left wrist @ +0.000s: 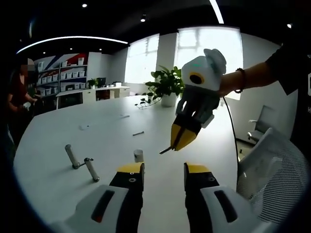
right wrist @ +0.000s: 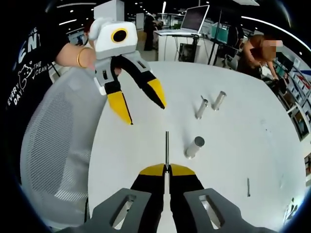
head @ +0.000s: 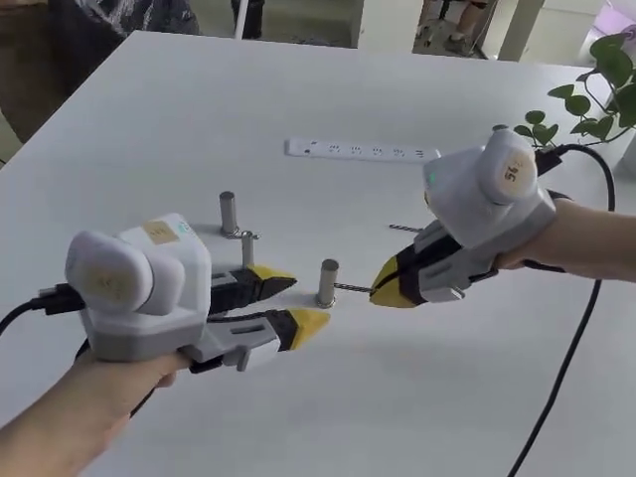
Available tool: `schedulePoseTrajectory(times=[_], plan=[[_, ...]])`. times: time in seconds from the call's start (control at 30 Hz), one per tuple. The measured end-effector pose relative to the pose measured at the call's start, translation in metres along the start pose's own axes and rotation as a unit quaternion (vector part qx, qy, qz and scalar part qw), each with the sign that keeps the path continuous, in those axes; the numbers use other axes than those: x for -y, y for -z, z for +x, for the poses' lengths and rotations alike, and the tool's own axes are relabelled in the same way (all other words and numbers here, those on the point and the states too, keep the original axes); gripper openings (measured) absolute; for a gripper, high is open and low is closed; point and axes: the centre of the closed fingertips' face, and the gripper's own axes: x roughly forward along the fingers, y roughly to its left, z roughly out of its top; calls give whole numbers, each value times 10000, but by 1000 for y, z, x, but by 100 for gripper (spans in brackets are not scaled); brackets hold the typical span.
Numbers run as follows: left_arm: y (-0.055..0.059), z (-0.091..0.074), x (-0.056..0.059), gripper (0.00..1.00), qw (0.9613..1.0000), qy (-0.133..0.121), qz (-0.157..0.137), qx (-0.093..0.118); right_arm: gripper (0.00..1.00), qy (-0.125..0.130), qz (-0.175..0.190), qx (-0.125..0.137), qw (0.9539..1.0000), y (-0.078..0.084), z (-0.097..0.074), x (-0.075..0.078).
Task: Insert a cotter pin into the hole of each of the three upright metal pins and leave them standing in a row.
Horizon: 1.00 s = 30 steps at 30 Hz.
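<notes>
Toward the near left edge of the white desk (head: 417,397), the left gripper (head: 296,298) hovers with its fingers spread apart and nothing between them. Just beyond its tips stand two upright pins: the far metal pin (head: 229,212) and the middle metal pin (head: 247,248). The middle one seems to carry a thin wire through its top, though it is too small to be sure. Right of them, near the desk's middle, stands the near metal pin (head: 327,282). A cotter pin (head: 353,287) is held level, its free end just beside that pin's upper part and its other end pinched in the closed fingers of the right gripper (head: 386,290). A loose cotter pin (head: 404,229) lies on the desk behind. A power strip (head: 363,151) lies toward the far edge, and a plant (head: 596,89) stands at the far right corner.
</notes>
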Motion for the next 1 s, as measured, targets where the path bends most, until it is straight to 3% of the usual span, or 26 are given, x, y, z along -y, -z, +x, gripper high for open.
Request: schedulePoseTrajectory(times=[0.33,0.37,0.43,0.7,0.8,1.0], plan=[[6,-6,-23,49,9985,-535,-154,0,0,293,-1,-389,9988,18,6,23],[7,-8,-29,50,9973,-716,-152,-17,0,301,-5,-420,9987,20,7,26],[11,-11,-35,50,9964,-845,-43,-72,0,330,-28,-490,9982,23,8,29],[16,-13,-41,60,9953,-964,-60,-111,0,370,-30,-619,9974,28,14,40],[18,-13,-44,64,9944,-1031,-198,-131,0,393,-36,-656,9971,30,16,44],[17,-11,-43,71,9941,-1068,-86,-148,0,397,-28,-645,9971,31,18,49]])
